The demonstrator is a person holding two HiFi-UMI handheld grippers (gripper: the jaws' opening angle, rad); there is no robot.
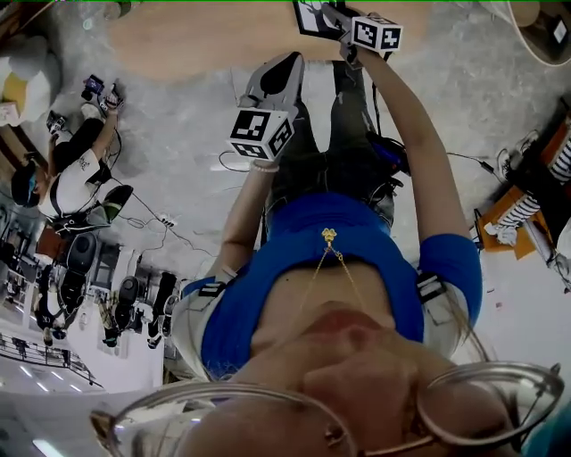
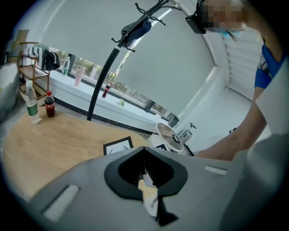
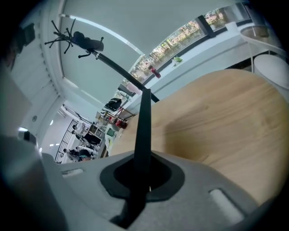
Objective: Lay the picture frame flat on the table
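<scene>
Two grippers in use, both low over the wooden table (image 3: 226, 117). The right gripper (image 3: 143, 175) is clenched on the picture frame (image 3: 144, 131). In the right gripper view the black frame shows edge-on as a thin dark strip pinched between the jaws and rising straight ahead of them. The tabletop lies just beyond and to the gripper's right. Can't tell whether the frame's lower edge touches the wood. From the head view, the same frame (image 1: 314, 16) sits at the right gripper's (image 1: 343, 29) tip, over the table. The left gripper (image 2: 146, 173) has its jaws drawn together with nothing between them, only a thin slit of light. It is apart from the frame, which shows ahead of it and slightly left, white face and black border visible (image 2: 118, 145). Further ahead, right of the frame, a round white side table (image 2: 168, 134) stands beside the table. Far left of the left gripper, on the table, stand a clear bottle (image 2: 30, 101) and a cola bottle (image 2: 49, 104), close together. Behind them a black coat stand (image 2: 104, 76) leans up past the windowsill (image 2: 90, 97).
</scene>
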